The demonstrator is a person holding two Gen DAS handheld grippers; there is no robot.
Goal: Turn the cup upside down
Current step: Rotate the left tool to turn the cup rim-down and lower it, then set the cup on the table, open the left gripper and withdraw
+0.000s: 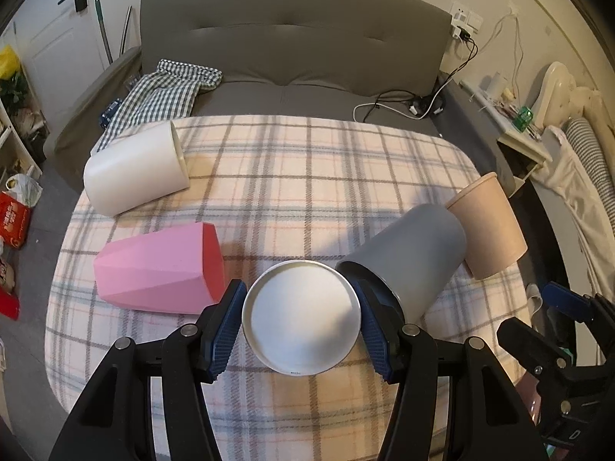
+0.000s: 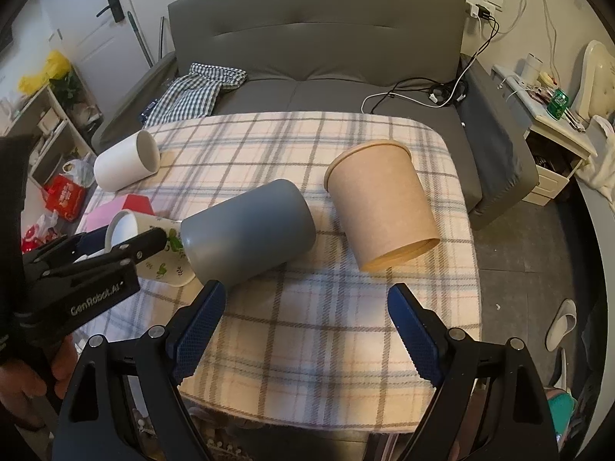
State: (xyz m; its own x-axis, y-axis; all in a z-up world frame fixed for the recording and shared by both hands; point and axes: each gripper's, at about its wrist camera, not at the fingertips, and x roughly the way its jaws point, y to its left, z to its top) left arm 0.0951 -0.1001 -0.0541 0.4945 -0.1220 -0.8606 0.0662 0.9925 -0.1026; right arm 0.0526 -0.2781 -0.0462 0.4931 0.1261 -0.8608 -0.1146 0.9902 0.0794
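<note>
My left gripper [image 1: 301,317] is shut on a white cup with a green leaf print [image 1: 301,317], whose flat base faces the camera. In the right wrist view the same cup [image 2: 161,247] is tilted just above the cloth, with the left gripper [image 2: 127,246] around it. A grey cup [image 1: 411,253] lies on its side right beside it, its open mouth next to my right finger pad. My right gripper [image 2: 305,332] is open and empty over the table's near edge, in front of the grey cup [image 2: 246,230].
A pink faceted cup [image 1: 157,271], a large white cup [image 1: 134,171] and a brown paper cup [image 1: 488,226] all lie on their sides on the plaid-covered table [image 1: 292,176]. A grey sofa [image 1: 292,46] stands behind it. A nightstand [image 2: 553,123] is at the right.
</note>
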